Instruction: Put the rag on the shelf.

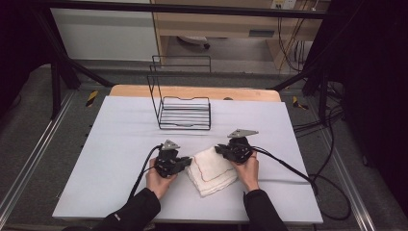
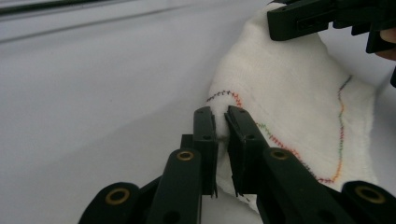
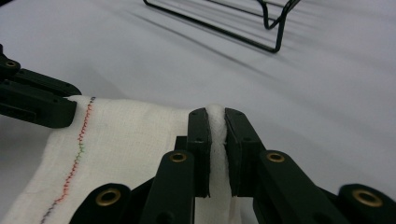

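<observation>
Overhead, I see my left gripper [image 1: 185,162] and right gripper [image 1: 222,150] flanking the folded cloth [image 1: 211,169] mid-table with bare table [image 1: 115,139] around and the wire rack [image 1: 184,113] well behind, then each gripper view shows jaws pinching a cloth edge.

**A lab recording bench, not a home**

A table [image 1: 120,159] covered in a plain white sheet stands inside a black metal frame [image 1: 192,8], with aluminium rails [image 1: 33,159] on the grey carpet at left and right. Black cables [image 1: 327,159] trail off the right side across the floor. At the far side stand light wooden furniture [image 1: 216,24] and a wall outlet [image 1: 284,4].
</observation>
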Demonstrator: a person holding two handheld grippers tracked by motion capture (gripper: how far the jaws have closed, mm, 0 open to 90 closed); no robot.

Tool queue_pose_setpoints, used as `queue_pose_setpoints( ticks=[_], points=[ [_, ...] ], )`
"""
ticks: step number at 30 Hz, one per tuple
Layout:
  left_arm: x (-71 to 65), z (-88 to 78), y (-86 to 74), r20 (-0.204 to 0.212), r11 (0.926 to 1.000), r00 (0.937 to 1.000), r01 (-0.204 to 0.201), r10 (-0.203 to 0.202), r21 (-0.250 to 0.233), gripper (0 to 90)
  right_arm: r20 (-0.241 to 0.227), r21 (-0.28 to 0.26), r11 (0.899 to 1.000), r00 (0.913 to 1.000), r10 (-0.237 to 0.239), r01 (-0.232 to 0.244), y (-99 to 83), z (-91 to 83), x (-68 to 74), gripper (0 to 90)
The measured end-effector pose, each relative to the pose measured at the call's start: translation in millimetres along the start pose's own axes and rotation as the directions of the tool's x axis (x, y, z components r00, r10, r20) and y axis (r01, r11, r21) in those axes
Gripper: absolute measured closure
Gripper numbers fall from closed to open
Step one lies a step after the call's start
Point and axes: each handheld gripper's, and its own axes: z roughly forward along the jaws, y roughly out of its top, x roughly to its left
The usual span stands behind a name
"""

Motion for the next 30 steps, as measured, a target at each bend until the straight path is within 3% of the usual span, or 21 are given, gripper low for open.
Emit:
queue_pose_setpoints(
  ticks=[9,20,30],
  points=[
    [-7.8,-15.6,5.4,-0.002,0.9952,0.9985,-0.056,0.056,-0.08,81.9,0.015,-0.108,0.994,0.9995,-0.028,0.03,0.3,-28.1,12.3,81.2],
    [-15.5,-33.0,12.9,0.016,0.9848,0.9971,-0.071,0.075,-0.158,82.0,0.01,-0.193,0.98,0.9991,-0.04,0.041,4.2,-57.6,24.7,81.5],
    [-17.2,-52.8,21.9,0.019,0.9714,0.9966,-0.074,0.081,-0.226,82.2,0.03,-0.276,0.959,0.9978,-0.059,0.065,11.8,-72.6,39.8,81.7]
  ],
)
